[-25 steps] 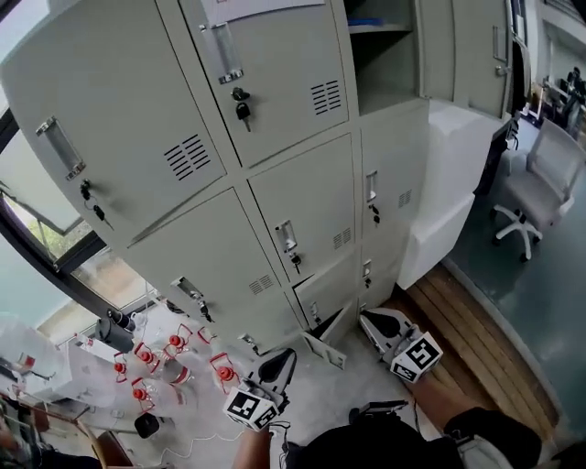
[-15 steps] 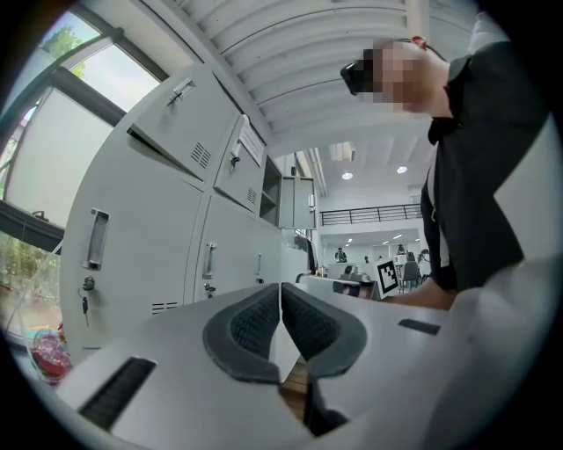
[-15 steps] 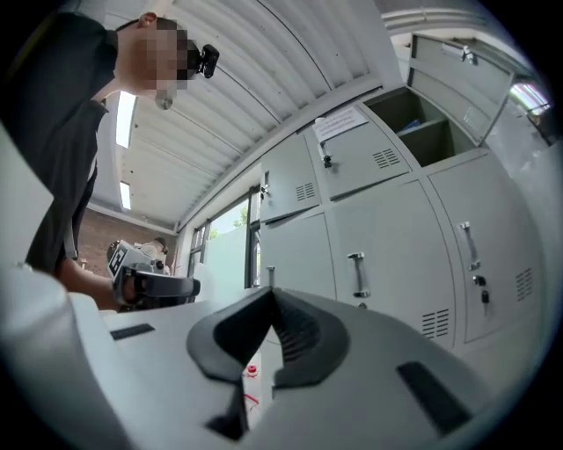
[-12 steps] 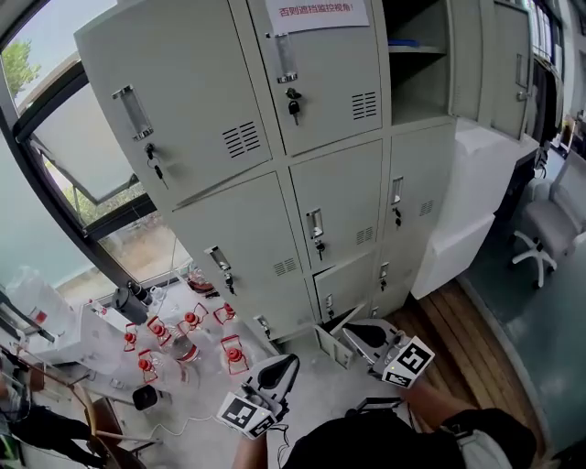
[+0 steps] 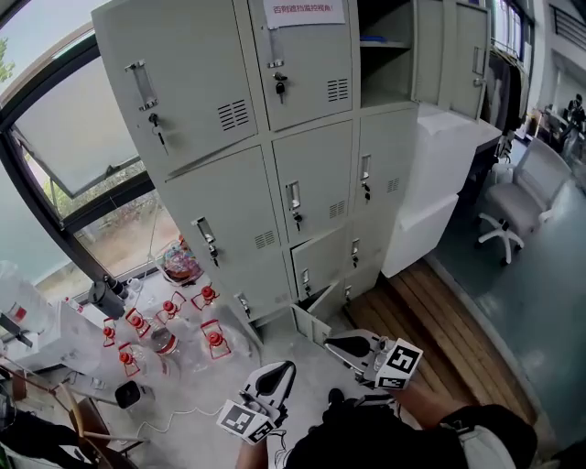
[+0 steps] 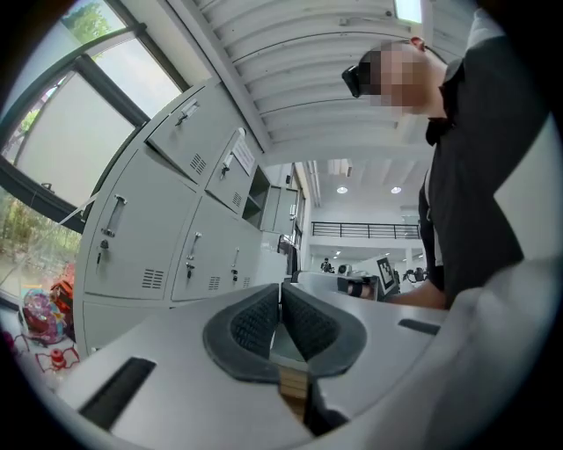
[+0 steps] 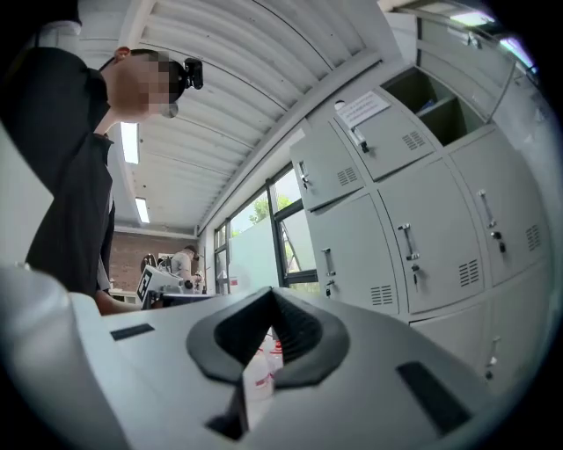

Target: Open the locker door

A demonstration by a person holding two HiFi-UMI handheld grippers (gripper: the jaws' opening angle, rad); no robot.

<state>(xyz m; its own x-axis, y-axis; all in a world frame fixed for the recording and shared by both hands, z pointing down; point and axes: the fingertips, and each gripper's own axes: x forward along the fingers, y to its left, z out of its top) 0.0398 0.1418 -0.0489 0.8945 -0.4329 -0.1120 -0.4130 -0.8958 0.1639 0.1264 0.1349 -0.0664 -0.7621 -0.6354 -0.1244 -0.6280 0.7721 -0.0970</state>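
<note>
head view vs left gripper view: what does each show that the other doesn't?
Head view only: the office chair, the wooden floor, and a small bottom door standing ajar. Left gripper view only: the left gripper seen close up, jaws together with nothing between them, plus ceiling lights and a railing far off. Both: the locker bank, the paper notice on a top door, and the right gripper.

L claw jaws together, nothing btwn; grey lockers on left, person's dark top on right.
</note>
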